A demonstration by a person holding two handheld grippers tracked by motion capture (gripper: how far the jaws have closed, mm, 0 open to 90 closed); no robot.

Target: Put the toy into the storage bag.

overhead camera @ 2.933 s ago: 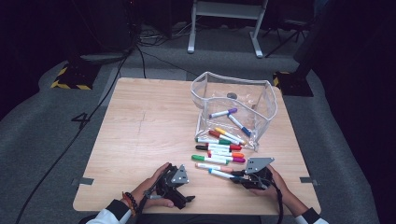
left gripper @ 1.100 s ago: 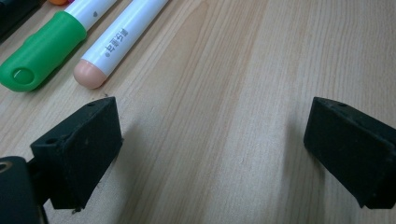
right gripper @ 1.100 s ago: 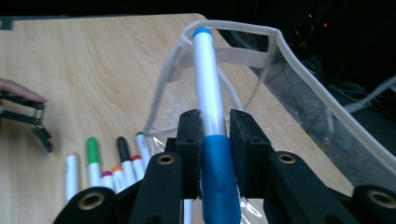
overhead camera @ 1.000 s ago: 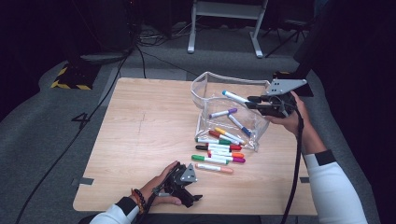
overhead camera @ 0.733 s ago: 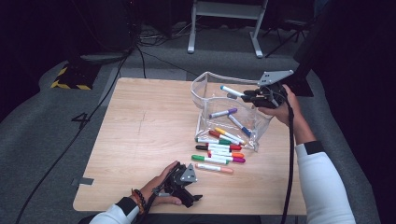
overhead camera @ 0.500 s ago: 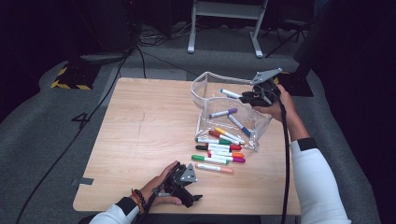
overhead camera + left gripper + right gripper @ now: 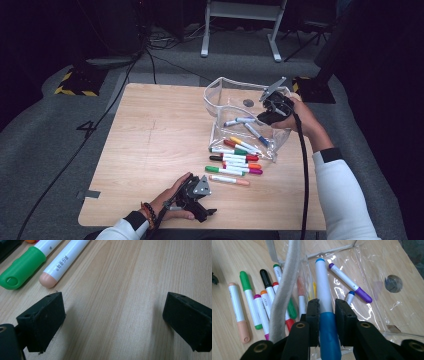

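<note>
A blue marker (image 7: 323,315) is pinched between the two black jaws of the right gripper (image 7: 326,306), the pads pressing on its barrel where white meets the blue cap. The marker is held inside the mouth of a clear plastic pouch (image 7: 220,95), which stands open near the far right corner of the table (image 7: 150,130). In the high view the right gripper (image 7: 264,118) is seen over the pouch's right side, the held marker (image 7: 240,120) pointing leftward into it.

Within the pouch a purple-capped marker (image 7: 350,283) and a smaller blue-capped marker (image 7: 349,297) are seen lying on its clear floor, just beside the held one. The pouch's grey zip edge (image 7: 284,287) is seen crossing the right gripper view in front of the loose markers.

Outside the pouch, toward the near edge, a row of loose markers (image 7: 235,165) is laid on the wood, among them a green-capped marker (image 7: 22,265) and a peach-capped marker (image 7: 60,265).

The left gripper (image 7: 202,206) is rested at the near edge, left of the table's middle, in the person's left hand (image 7: 170,200). Its jaws are spread wide, with bare wood between them and nothing held; the green-capped and peach-capped markers lie just beyond its tip.
</note>
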